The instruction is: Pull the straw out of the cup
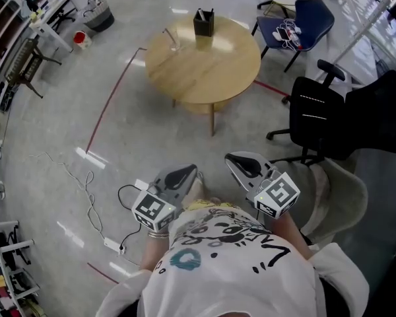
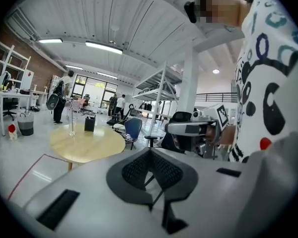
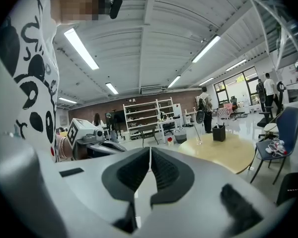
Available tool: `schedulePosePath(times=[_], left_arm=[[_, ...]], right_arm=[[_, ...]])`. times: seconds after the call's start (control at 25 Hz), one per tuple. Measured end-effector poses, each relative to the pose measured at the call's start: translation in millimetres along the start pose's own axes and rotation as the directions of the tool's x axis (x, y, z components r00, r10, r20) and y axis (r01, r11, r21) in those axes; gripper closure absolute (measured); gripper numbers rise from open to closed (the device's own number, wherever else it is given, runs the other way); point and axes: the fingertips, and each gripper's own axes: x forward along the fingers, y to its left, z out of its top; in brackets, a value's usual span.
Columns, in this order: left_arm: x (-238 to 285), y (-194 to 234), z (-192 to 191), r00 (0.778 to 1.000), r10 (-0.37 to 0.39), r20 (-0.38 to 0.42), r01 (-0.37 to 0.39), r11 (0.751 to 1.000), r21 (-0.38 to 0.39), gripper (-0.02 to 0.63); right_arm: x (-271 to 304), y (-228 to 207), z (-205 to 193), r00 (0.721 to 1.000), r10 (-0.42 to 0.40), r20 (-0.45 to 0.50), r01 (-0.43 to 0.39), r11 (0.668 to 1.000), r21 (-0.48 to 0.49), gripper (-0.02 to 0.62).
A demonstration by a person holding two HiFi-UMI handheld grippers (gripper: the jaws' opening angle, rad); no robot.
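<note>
Worktop (image 1: pixel 204 68): round, wooden, standing on the floor well ahead of the person.
Tools: left tool (image 1: pixel 182 174) and right tool (image 1: pixel 244 164) held near the person's chest, jaws pressed together, gripping nothing.
Black holder (image 1: pixel 203 22): worktop's far edge.
Cup (image 1: pixel 173 42): clear, near the far-left edge.
Straw (image 3: pixel 195 129): stands in the cup.

Right tool (image 3: pixel 149 153), jaws together, empty.

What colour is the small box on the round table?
The box is black; clearest in head view.
</note>
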Motion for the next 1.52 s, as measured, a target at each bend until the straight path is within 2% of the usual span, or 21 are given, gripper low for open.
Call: schedulePosePath(times=[0.32, 0.72, 1.16, 1.52], left_arm=[[3.1, 55.8, 23.7, 1.000, -0.022, 0.004, 0.022, 1.000, 0.017, 0.591], [-8.0, 119.0, 25.2, 1.000, -0.026, -0.002, 0.026, 1.000, 0.015, 0.591], [-13.6, 157.3, 28.9, 0.998, -0.061, 0.001, 0.061, 0.998, 0.009, 0.591], [-19.6, 170.9, 24.4, 0.998, -0.065, 0.004, 0.065, 0.998, -0.017, 0.591]], right_arm=[[47.6, -18.0, 17.7, 0.999, -0.036, 0.010, 0.036, 0.999, 0.009, 0.566], [105.9, -26.2, 28.6, 0.998, -0.062, 0.014, 0.062, 0.998, 0.010, 0.566], [142.2, -34.0, 35.2, 0.994, -0.104, 0.029, 0.103, 0.993, 0.054, 0.566], [145.7, -39.1, 37.3, 0.989, -0.146, 0.015, 0.145, 0.989, 0.040, 0.566]])
